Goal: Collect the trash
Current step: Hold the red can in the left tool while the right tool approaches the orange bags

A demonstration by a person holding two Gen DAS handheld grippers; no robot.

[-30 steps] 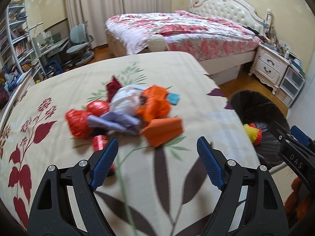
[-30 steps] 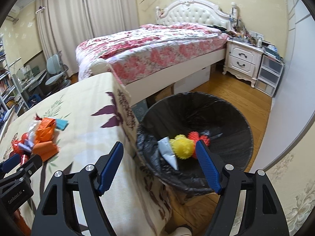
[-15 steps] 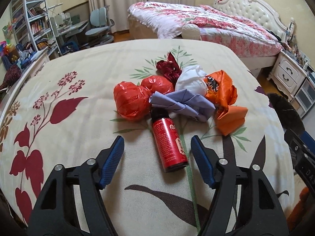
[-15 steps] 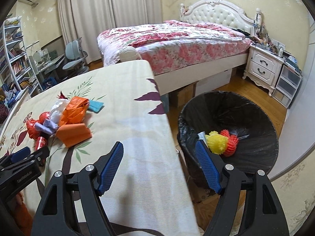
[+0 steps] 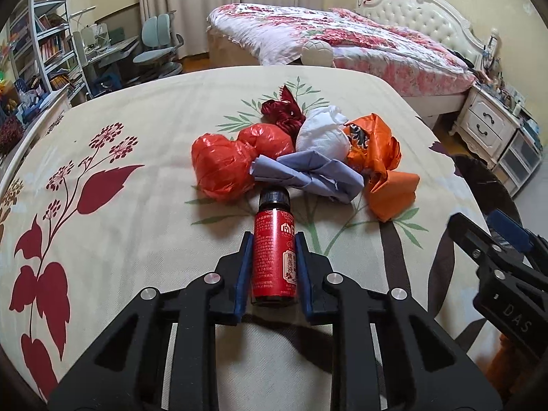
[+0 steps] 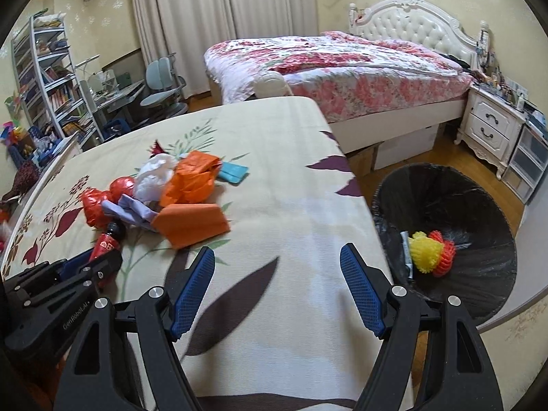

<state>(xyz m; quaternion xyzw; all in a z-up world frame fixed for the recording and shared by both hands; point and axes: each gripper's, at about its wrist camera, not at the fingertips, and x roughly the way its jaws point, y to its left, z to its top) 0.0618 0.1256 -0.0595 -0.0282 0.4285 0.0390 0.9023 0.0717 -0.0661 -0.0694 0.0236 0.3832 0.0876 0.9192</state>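
My left gripper (image 5: 273, 239) is shut on a small red bottle (image 5: 274, 257) with a black cap, lying on the floral cloth of the table (image 5: 137, 212). The bottle also shows in the right wrist view (image 6: 107, 243). Just beyond it lies a trash pile: red plastic bags (image 5: 219, 167), lilac paper (image 5: 308, 173), a white wad (image 5: 323, 135), orange bags (image 5: 380, 150). My right gripper (image 6: 277, 274) is open and empty above the table's right edge. A black-lined bin (image 6: 455, 212) stands on the floor to the right, holding yellow and red foam nets (image 6: 430, 253).
A teal item (image 6: 233, 172) lies behind the pile. A bed (image 6: 342, 65) stands beyond the table, a white nightstand (image 6: 493, 126) at far right, shelves and desk chairs (image 6: 161, 82) at the left. The table edge drops off beside the bin.
My left gripper has moved forward and closed on the red bottle. My right gripper has swung left from over the bin to above the table edge, staying open.
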